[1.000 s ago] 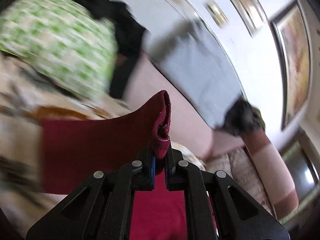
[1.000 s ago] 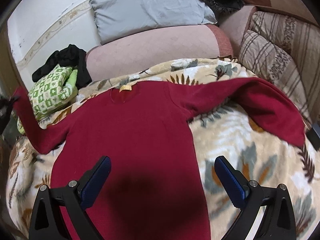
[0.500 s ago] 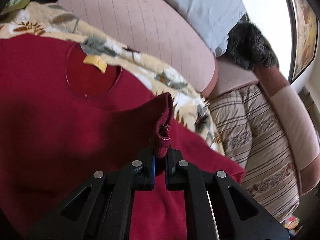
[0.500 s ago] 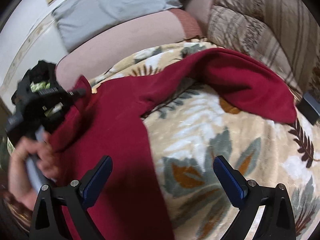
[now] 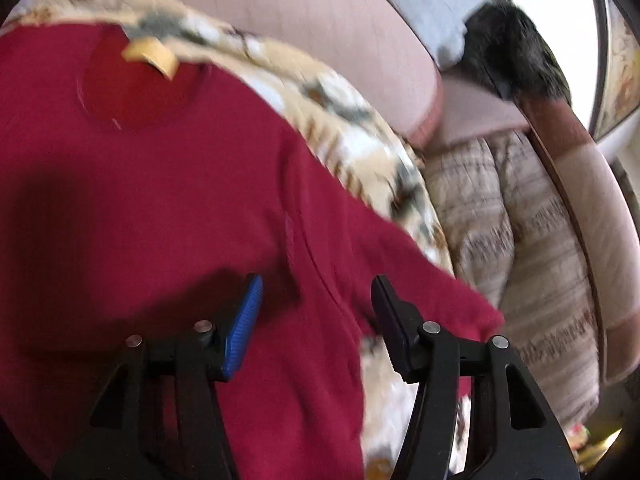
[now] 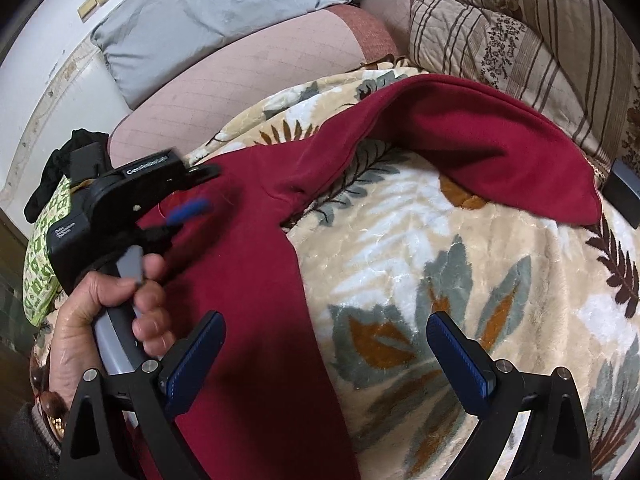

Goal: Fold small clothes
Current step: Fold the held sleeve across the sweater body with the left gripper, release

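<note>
Both claws are spread and hold nothing. The left claw (image 5: 316, 320) hovers over the red sweater (image 5: 168, 208). The right claw (image 6: 326, 356) straddles the sweater's edge on the leaf-print blanket (image 6: 460, 280), one sleeve (image 6: 480, 132) reaching toward two o'clock.

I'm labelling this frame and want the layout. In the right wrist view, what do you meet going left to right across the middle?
green patterned cushion → left gripper → red sweater → floral blanket → dark object at the right edge

Motion is blurring the left gripper (image 6: 188, 208) (right wrist view); the red sweater's (image 6: 256, 280) hem is running off-frame.
</note>
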`<action>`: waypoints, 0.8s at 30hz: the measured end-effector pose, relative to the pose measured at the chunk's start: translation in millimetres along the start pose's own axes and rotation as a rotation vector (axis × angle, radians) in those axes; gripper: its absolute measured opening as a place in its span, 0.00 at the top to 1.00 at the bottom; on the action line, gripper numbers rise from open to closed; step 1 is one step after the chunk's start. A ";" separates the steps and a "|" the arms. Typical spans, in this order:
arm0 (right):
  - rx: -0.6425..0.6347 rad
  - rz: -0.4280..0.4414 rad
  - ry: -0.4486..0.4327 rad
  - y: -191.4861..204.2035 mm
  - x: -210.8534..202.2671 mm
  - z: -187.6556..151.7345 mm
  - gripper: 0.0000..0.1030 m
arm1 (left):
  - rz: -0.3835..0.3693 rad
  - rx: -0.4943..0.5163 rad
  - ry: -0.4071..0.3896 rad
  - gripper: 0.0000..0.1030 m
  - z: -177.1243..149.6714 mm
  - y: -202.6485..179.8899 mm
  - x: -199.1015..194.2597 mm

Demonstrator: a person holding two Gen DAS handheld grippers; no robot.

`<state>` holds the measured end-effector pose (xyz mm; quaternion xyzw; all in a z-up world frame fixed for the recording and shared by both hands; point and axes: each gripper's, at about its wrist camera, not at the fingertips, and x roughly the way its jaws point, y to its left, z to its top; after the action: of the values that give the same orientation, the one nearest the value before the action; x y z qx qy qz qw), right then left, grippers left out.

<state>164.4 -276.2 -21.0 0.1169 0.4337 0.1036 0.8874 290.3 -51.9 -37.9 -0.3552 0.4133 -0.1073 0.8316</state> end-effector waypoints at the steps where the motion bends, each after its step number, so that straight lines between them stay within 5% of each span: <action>1: -0.003 -0.005 0.001 0.1 0.6 -0.3 0.03 | -0.015 0.006 0.015 0.46 -4.4 -1.4 -2.5; 4: -0.003 -0.009 0.005 -1.0 2.4 -0.2 0.03 | -0.073 -0.012 0.028 0.46 -16.4 8.3 -29.8; 7: -0.005 -0.008 0.002 0.3 1.9 0.1 0.03 | -0.044 0.008 -0.024 0.46 -13.5 29.4 -72.0; 10: -0.007 0.002 0.000 3.2 -0.2 -0.4 0.03 | 0.099 0.017 -0.149 0.46 7.8 68.6 -130.1; 15: -0.032 0.001 -0.006 11.0 0.5 -2.1 0.03 | 0.257 -0.161 -0.344 0.46 53.6 147.2 -193.0; 19: -0.051 -0.009 0.017 17.8 9.7 -6.0 0.03 | 0.321 -0.338 -0.262 0.53 68.5 210.6 -168.0; 24: -0.080 -0.022 0.031 21.9 16.9 -9.0 0.03 | 0.405 -0.211 -0.256 0.53 71.3 182.0 -166.6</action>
<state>165.6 -249.5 -32.4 0.0751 0.4441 0.1129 0.8857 218.0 194.5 -30.8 -0.3604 0.3763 0.1510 0.8401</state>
